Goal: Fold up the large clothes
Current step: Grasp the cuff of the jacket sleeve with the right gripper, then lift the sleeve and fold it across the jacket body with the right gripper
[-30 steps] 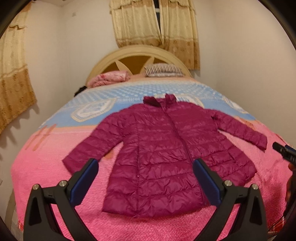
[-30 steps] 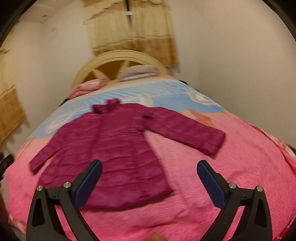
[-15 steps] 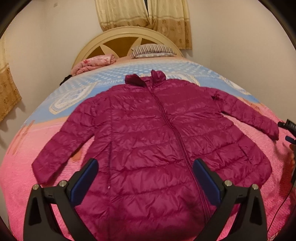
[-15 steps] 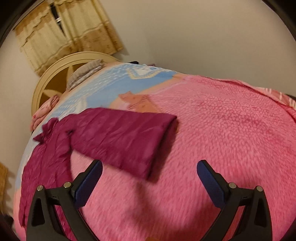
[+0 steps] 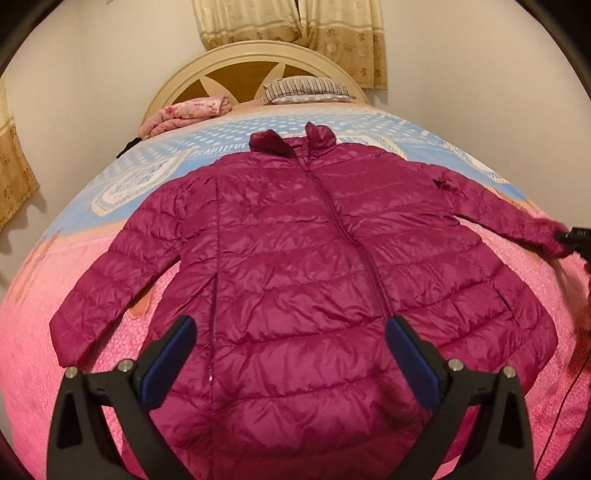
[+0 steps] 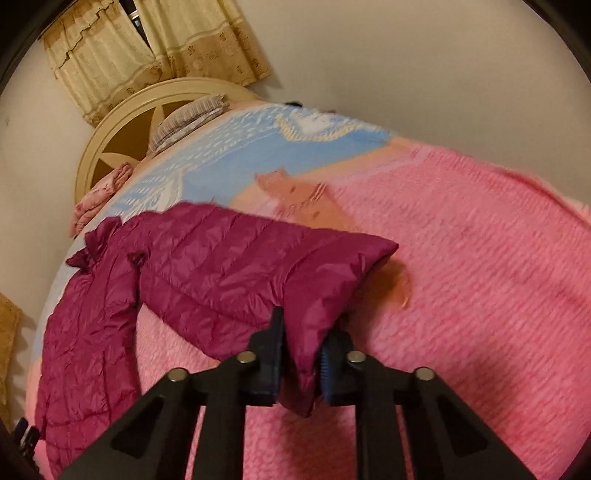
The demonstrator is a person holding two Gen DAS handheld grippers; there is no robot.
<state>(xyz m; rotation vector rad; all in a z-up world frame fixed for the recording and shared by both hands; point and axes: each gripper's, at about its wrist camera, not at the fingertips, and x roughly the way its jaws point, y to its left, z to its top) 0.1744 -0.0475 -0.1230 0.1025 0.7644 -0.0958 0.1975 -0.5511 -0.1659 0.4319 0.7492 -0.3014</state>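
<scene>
A magenta quilted puffer jacket (image 5: 314, 266) lies spread face up on the bed, zipper closed, collar toward the headboard, both sleeves out to the sides. My left gripper (image 5: 288, 339) hangs open above the jacket's lower front, with nothing between its blue pads. In the right wrist view the jacket's sleeve (image 6: 236, 273) stretches toward me, and my right gripper (image 6: 301, 354) is shut on the sleeve's cuff, which bunches between the pads. That gripper also shows as a dark shape at the sleeve end (image 5: 574, 236) in the left wrist view.
The bed has a pink and blue patterned blanket (image 5: 110, 177) and a cream arched headboard (image 5: 255, 70). A striped pillow (image 5: 306, 88) and a folded pink floral cloth (image 5: 188, 114) lie by the headboard. Walls flank the bed, with curtains (image 5: 295, 22) behind it.
My right gripper moved to the end of the jacket's sleeve and closed on the cuff. My left gripper came closer and lower over the jacket's front, still open.
</scene>
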